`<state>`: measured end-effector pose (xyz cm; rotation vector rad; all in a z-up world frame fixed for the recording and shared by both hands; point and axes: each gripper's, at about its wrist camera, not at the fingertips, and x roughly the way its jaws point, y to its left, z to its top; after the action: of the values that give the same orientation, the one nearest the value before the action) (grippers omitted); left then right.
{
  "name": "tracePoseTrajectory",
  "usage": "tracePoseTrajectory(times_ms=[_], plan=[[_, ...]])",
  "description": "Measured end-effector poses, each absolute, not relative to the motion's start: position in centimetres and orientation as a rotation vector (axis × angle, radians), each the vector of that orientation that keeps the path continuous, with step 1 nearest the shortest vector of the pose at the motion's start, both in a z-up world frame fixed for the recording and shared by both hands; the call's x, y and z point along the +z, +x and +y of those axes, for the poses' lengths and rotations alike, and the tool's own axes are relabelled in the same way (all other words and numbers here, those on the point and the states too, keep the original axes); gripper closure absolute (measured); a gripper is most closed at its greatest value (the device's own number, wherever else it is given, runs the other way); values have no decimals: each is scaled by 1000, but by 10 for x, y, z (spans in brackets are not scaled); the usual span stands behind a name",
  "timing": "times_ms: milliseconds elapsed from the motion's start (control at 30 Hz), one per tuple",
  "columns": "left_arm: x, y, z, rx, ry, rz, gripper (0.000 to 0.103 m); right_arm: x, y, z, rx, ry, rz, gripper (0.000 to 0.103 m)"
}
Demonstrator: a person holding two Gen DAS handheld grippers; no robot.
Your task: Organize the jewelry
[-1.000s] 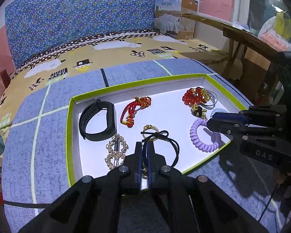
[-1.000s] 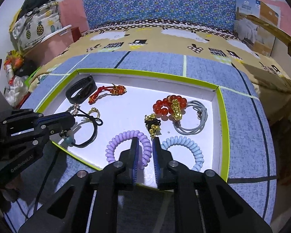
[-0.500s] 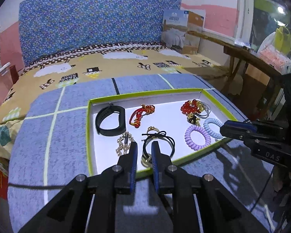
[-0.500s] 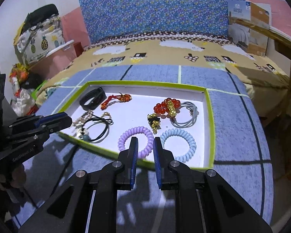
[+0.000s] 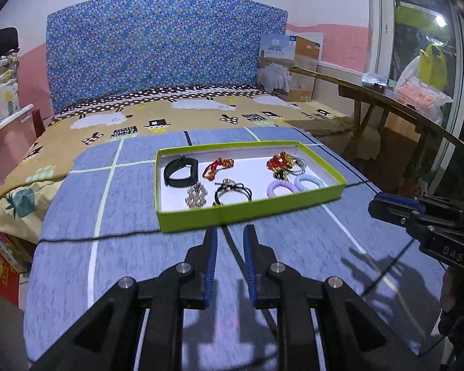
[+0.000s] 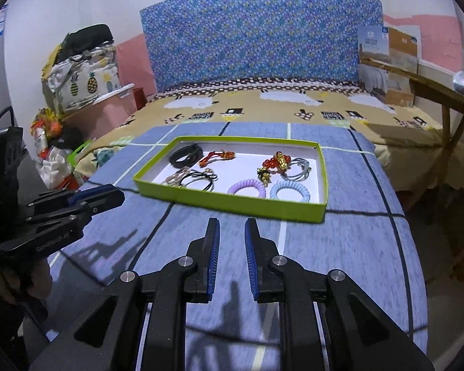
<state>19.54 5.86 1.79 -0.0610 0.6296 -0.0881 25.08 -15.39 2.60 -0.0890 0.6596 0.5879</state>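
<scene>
Green tray (image 5: 250, 213) of jewelry sits mid-bed, ahead of both grippers. Left gripper (image 5: 229, 232) and right gripper (image 6: 232, 224) hover apart from it, jaws parted, empty.

The left wrist view looks forward along its own fingers (image 5: 212, 256) from low over the blue cloth (image 5: 130, 216), facing the headboard (image 5: 167, 49); the green tray (image 5: 250, 208) lies near, just past the fingertips, and the right gripper (image 5: 396, 208) enters at the right edge. The right wrist view faces the same way from further right; its tray (image 6: 232, 202) lies near, the left gripper (image 6: 99, 196) at its left edge; both share tray, cloth, bed and headboard
</scene>
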Motion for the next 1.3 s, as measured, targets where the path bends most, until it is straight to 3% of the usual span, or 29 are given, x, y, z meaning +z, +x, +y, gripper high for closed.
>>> tracePoseTrajectory(times_ms=[167, 233, 267, 300, 400, 1300], plan=[[15, 168, 54, -73, -47, 620, 85, 25, 220, -164, 573, -93, 620, 85], [14, 158, 53, -64, -43, 616, 85, 23, 211, -167, 568, -96, 614, 74], [14, 152, 53, -57, -42, 611, 84, 22, 206, -169, 564, -96, 613, 62], [14, 147, 54, -50, -44, 608, 82, 20, 202, -172, 562, -93, 611, 59], [14, 133, 56, -27, -57, 597, 75, 17, 191, -179, 551, -71, 611, 59], [13, 111, 43, -15, -42, 569, 75, 15, 167, -187, 508, -115, 592, 59]])
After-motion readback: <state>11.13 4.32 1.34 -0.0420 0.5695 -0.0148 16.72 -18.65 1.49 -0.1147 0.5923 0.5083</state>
